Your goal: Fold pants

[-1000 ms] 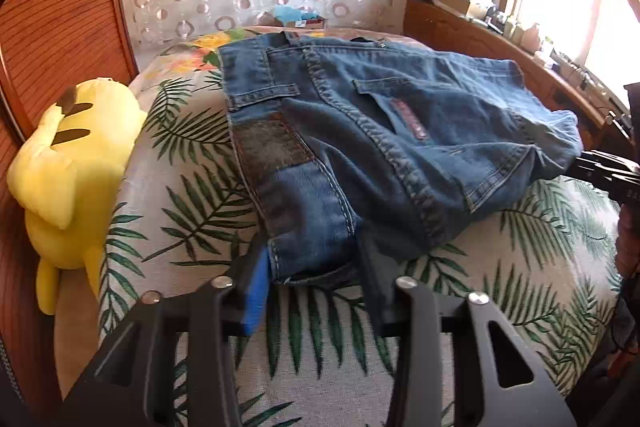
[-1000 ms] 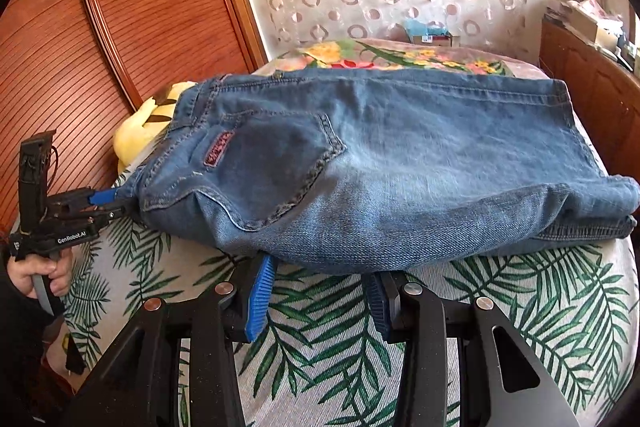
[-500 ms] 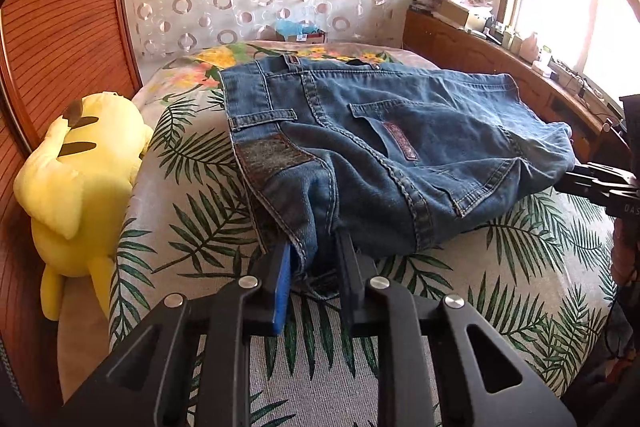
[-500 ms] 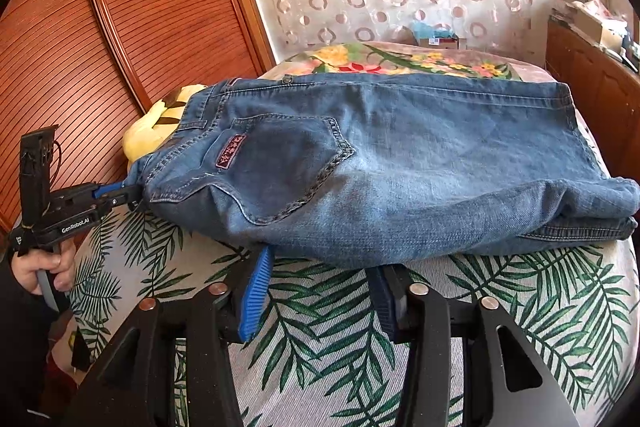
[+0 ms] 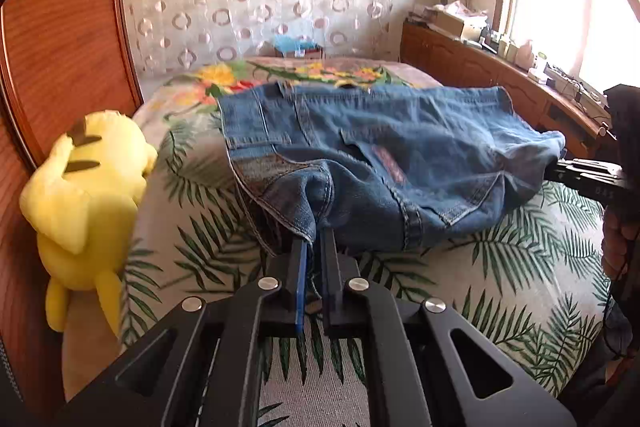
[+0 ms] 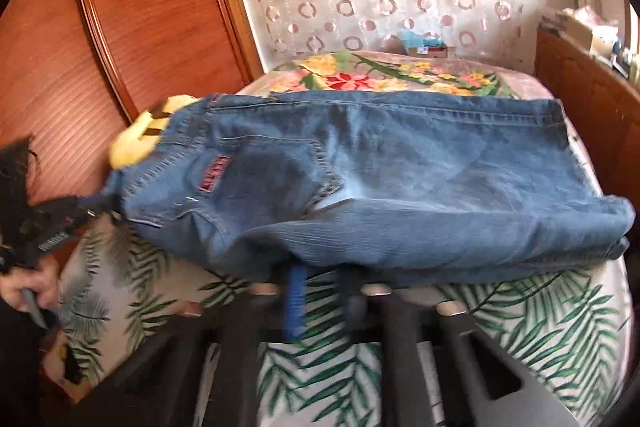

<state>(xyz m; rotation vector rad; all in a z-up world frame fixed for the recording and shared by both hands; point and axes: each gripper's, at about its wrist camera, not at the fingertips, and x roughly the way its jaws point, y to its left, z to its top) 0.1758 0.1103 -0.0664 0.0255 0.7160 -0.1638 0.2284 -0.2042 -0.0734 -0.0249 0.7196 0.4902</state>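
Here the jeans (image 5: pixel 400 155) lie folded across a bed (image 5: pixel 192 227) covered in a palm-leaf and flower print, their waistband toward the far, flowered end. In the left wrist view, the left claw (image 5: pixel 314 247) is pressed together on the near edge of the denim: a bunched ridge of fabric rises straight out from between its blue pad and its black pad, lifted a little off the bedcover, while the rest of the garment spreads away from the claw toward the far side and to the right. At the right edge of that view the right claw (image 5: pixel 560 167) meets the jeans' other end, with a hand (image 5: pixel 618 247) below it. In the right wrist view, which is blurred, the right claw (image 6: pixel 320 267) sits directly under the near hem, its fingers drawn close together with the tips hidden beneath the overhanging denim; it appears to pinch that edge, though the contact itself is obscured. The back pocket with a red label (image 6: pixel 214 173) lies to the upper left of this claw, and the folded legs extend to the right. The left claw (image 6: pixel 96 205) shows at the jeans' left corner. A yellow plush toy (image 5: pixel 88 195) lies at the bed's edge beside a wooden headboard (image 5: pixel 60 47), just beside the garment's left end.
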